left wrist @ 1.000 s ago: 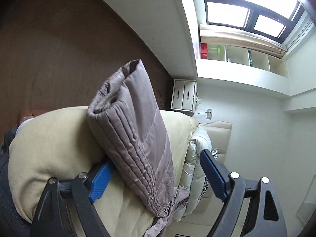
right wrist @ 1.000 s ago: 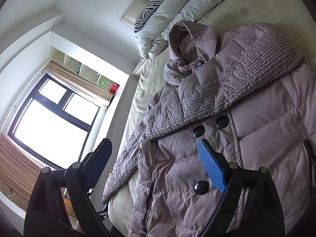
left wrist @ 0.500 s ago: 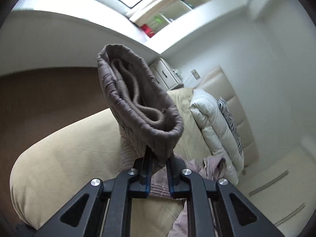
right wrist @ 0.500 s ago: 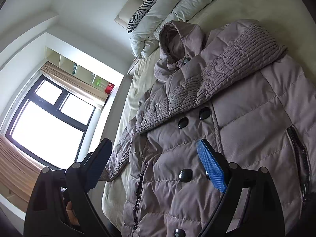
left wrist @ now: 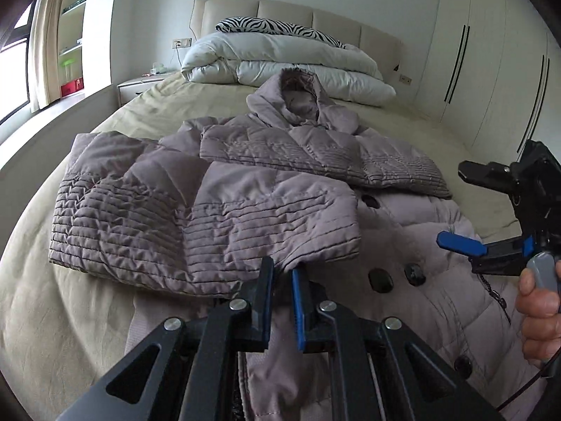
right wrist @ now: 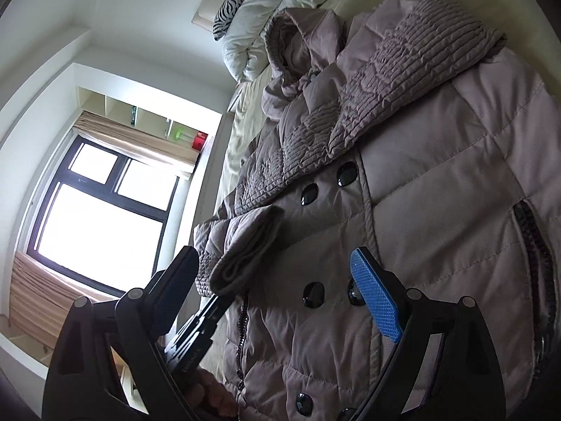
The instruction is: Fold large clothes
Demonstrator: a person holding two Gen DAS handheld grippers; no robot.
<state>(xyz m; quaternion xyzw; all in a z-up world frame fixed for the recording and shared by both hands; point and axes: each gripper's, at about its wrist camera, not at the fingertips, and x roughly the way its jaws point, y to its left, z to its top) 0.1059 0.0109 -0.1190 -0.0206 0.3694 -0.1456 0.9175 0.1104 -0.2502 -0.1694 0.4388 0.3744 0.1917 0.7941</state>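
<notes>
**Left gripper pinches sleeve cuff over quilted coat on bed**

Mauve puffer coat (left wrist: 403,217) lies front-up on the beige bed sheet (left wrist: 70,315), hood (left wrist: 298,101) toward the headboard. Fabric is matte and padded, with wide quilted panels on the body and tight ribbed stitching on the sleeves. Glossy black round buttons (right wrist: 345,173) run in two columns; dark zipper on the pocket.

One sleeve (left wrist: 333,154) is folded across the chest. The other sleeve (left wrist: 196,221) is doubled over the front, its cuff (right wrist: 245,256) a thick folded roll.

Left gripper (left wrist: 280,280): jaws narrow, clamped on that cuff edge. Right gripper (right wrist: 277,277): jaws wide apart, nothing between them, above the button front; blue textured pad (right wrist: 375,298) visible.

Puffy white duvet (left wrist: 280,59) and zebra-print pillow (left wrist: 280,28) at the head of the bed.
</notes>
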